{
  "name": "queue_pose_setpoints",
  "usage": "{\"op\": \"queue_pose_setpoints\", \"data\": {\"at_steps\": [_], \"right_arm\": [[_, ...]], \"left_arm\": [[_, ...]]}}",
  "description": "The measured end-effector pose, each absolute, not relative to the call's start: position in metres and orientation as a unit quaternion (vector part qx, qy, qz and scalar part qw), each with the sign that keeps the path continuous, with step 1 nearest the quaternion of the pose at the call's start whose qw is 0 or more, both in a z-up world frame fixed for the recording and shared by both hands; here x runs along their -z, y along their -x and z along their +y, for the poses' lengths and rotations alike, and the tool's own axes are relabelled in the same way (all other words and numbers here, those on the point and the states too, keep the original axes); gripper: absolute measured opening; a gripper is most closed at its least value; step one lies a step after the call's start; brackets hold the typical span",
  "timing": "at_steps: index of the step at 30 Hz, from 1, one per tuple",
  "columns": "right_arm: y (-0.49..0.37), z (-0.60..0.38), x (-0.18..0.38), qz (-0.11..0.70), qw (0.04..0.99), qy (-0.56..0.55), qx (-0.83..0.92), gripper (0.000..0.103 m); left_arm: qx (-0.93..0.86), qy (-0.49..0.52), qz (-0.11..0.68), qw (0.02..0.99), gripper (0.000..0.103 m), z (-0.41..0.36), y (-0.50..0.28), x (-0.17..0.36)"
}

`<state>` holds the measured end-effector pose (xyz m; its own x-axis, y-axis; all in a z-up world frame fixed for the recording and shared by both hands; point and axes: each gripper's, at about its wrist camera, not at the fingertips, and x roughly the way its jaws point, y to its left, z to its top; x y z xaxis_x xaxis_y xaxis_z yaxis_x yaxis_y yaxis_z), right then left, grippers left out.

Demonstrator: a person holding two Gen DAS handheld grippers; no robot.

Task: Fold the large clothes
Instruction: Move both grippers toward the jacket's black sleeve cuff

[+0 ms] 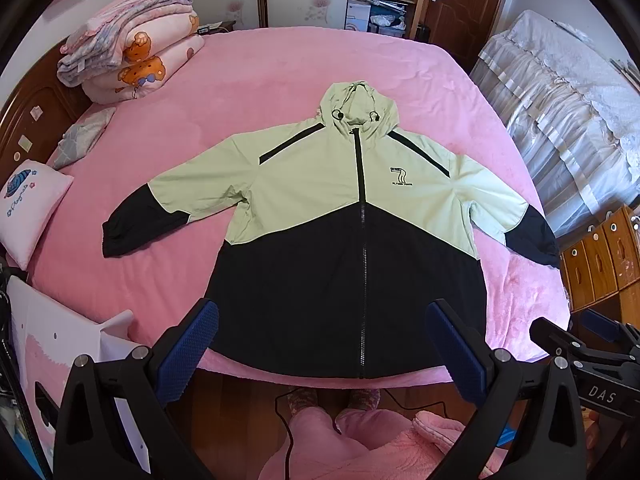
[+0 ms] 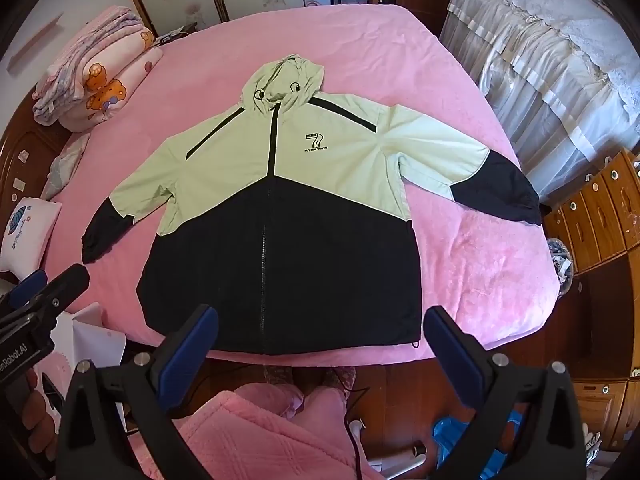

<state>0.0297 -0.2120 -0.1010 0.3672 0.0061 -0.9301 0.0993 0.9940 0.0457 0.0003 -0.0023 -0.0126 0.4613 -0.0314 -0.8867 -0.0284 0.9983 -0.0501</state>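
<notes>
Where the viewer stands at the foot of the bed, the left gripper (image 1: 322, 336) and right gripper (image 2: 320, 336) hang above the near edge, each with black arms and blue ribbed pads spread wide and nothing between them. Below, pink quilted trousers (image 2: 256, 432) and patterned slippers (image 1: 304, 398) show on the wooden floor, crossed by a thin black cable (image 1: 284, 428). On the fuzzy pink bedspread (image 1: 248, 92) the jacket (image 1: 352, 216) lies flat, front up, zipped, sleeves spread: smooth thin fabric, black lower body and cuffs, pale green chest and hood, small chest logo too fine to read fully. Its right-hand cuff (image 2: 516, 196) reaches the bed's edge. Farther left lie a small printed pillow (image 1: 28, 216) and a stack of folded quilts (image 1: 132, 52); right, lace-draped furniture (image 2: 552, 52) and wooden drawers (image 2: 600, 216), partly cut off.
</notes>
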Motion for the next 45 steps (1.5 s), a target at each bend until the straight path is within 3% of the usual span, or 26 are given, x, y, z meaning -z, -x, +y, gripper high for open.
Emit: {"op": "queue_pose_setpoints", "data": {"at_steps": [45], "right_arm": [[-0.029, -0.232, 0.123, 0.585, 0.81, -0.029, 0.019, 0.103]], "left_arm": [[-0.009, 0.063, 0.541, 0.838, 0.103, -0.018, 0.003, 0.03]]}}
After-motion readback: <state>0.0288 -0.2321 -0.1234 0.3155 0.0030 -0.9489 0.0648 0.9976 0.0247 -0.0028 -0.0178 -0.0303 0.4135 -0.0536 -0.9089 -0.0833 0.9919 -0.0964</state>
